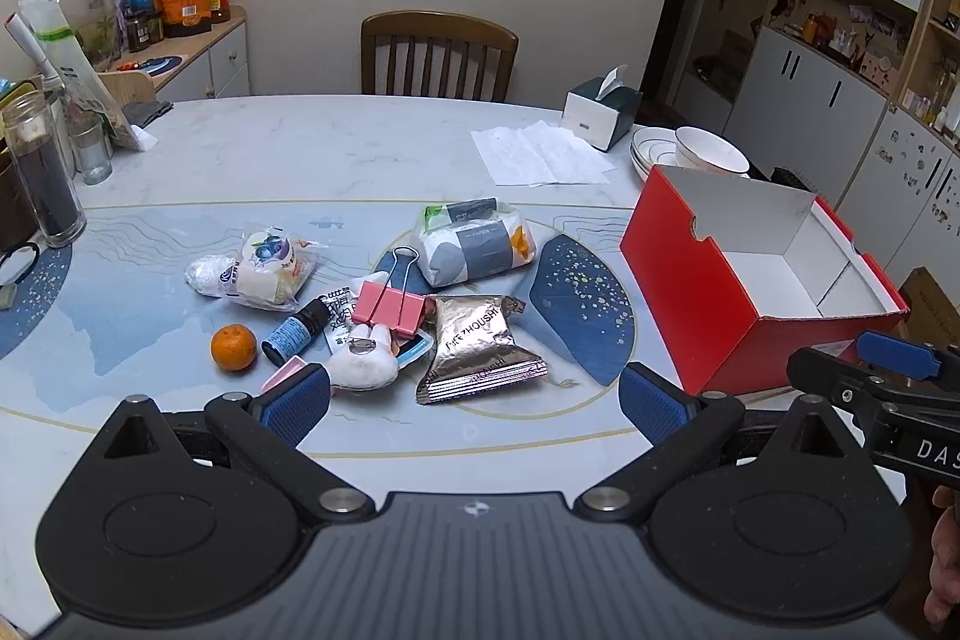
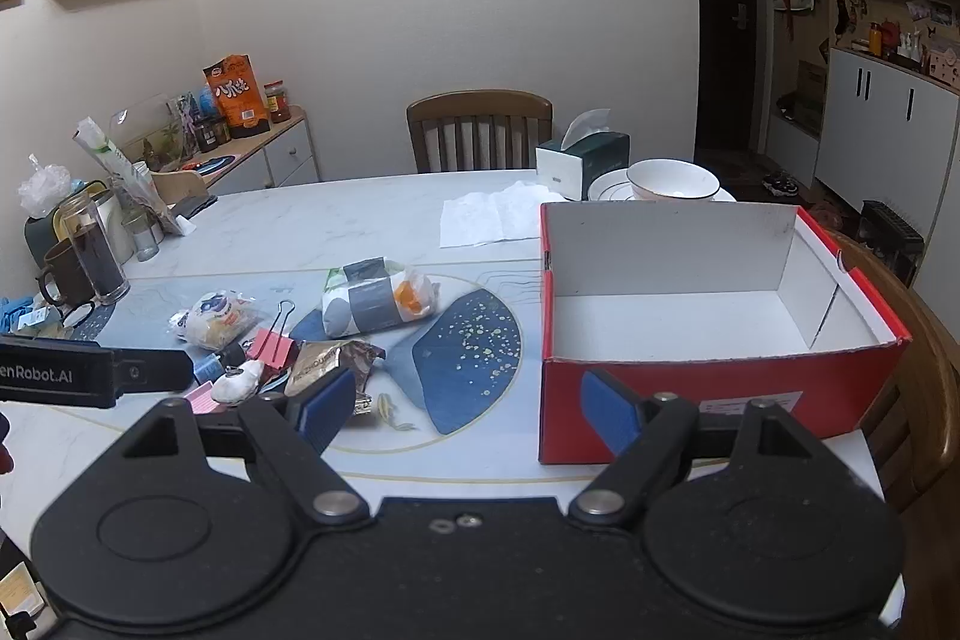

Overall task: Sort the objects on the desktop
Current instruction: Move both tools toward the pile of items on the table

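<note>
Both grippers point(image 1: 474, 400) point(image 2: 468, 409) gape empty; red box point(image 1: 690, 292) lies lengthwise away-right.

Crinkled foil packet point(image 1: 480, 349), matt cardboard box point(image 1: 690, 298), glossy table point(image 1: 300, 148)

Loose pile ahead of the tool: tangerine point(image 1: 233, 347), small dark bottle point(image 1: 295, 331), pink binder clip point(image 1: 387, 307), foil packet point(image 1: 477, 349), tissue pack point(image 1: 477, 241). Red box point(image 1: 750, 280) to the right, open, empty.

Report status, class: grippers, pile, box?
Left gripper open, empty. Right gripper open, empty. Pink binder clip atop clutter. Red cardboard box empty, path unobstructed.
</note>
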Motion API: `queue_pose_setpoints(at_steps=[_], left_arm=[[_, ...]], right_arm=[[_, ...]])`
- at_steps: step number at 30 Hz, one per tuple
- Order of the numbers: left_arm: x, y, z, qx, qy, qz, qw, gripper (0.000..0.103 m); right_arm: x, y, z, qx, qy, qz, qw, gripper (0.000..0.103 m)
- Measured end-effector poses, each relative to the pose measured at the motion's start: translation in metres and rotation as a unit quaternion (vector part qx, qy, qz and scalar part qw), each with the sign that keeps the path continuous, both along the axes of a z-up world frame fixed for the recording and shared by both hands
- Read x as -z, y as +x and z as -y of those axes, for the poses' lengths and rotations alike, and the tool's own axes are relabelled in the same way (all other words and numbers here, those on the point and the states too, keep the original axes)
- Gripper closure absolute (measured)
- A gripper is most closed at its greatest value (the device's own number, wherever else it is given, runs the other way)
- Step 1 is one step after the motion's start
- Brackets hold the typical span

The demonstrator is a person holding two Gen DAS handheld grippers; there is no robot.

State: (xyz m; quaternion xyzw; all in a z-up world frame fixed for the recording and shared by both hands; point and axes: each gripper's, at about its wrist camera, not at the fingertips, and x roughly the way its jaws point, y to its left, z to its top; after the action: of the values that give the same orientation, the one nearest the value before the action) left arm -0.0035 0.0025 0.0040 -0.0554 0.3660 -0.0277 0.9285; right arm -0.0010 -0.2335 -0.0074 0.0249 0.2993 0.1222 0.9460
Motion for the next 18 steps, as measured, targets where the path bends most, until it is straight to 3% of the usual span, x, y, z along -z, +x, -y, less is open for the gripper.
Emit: queue_pose_setpoints(at_steps=[14, 18], left_arm=[[-0.0018, 0.0019, -0.0064, -0.011, 0.008, 0.015, 0.9998, 0.000], [-0.0012, 0.0028, -0.0073, -0.012, 0.027, 0.030, 0.9991, 0.000]], right_arm=[[-0.0004, 0.0008, -0.0044, -0.033, -0.002, 0.000, 0.999, 0.021], [-0.0003, 0.0025, -0.0097, -0.059, -0.006, -0.004, 0.998, 0.021]])
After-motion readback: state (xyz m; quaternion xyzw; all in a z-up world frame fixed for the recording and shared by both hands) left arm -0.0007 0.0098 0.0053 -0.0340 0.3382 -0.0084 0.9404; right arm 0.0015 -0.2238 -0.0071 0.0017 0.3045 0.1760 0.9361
